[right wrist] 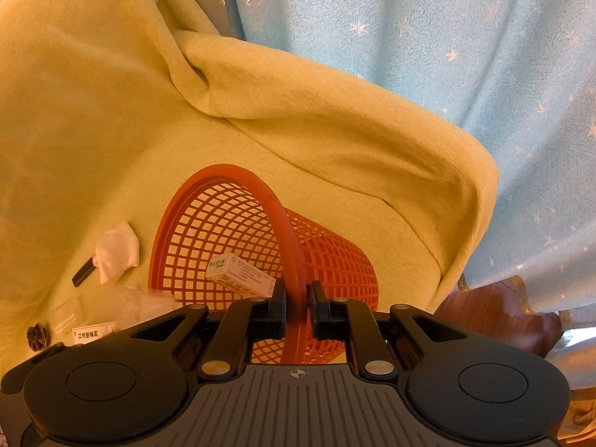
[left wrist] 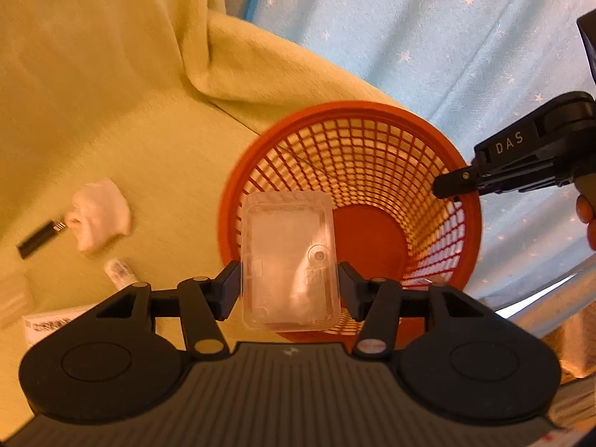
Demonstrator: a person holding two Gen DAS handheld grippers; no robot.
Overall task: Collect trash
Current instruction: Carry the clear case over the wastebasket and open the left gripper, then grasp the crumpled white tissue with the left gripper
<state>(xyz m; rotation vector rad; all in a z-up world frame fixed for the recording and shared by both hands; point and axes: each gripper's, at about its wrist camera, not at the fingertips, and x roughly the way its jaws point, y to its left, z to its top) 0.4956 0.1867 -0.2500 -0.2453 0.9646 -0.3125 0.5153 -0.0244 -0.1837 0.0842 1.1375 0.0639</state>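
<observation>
Nearest in the left wrist view, a clear plastic tray (left wrist: pixel 289 259) is pinched between the left tongs (left wrist: pixel 288 290), held by its two long sides with its long axis pointing away along the fingers. The tray is seen directly over the mouth of the red basket (left wrist: pixel 376 119), which lies just beyond and below the tongs, so the coming release seems to turn on that one relation: the tray looks already lined up with the opening, and little more than a parting of the fingers is judged to be needed. In the right wrist view the right tongs (right wrist: pixel 297 309) are pressed onto the basket's rim, one finger inside and one outside, and the basket is held tilted toward the left tongs. A small printed box (right wrist: pixel 238 273) is seen through the mesh on the inner side; whether it rests in the basket cannot be told. Further left, on the yellow blanket (left wrist: pixel 111 74), a crumpled white tissue (left wrist: pixel 100 214), a black strip (left wrist: pixel 39 240) just beside it, a small white tube (left wrist: pixel 120 272) and a printed card (left wrist: pixel 48 326) are left uncollected. A pale blue starred curtain (left wrist: pixel 428 37) hangs at the far right.
</observation>
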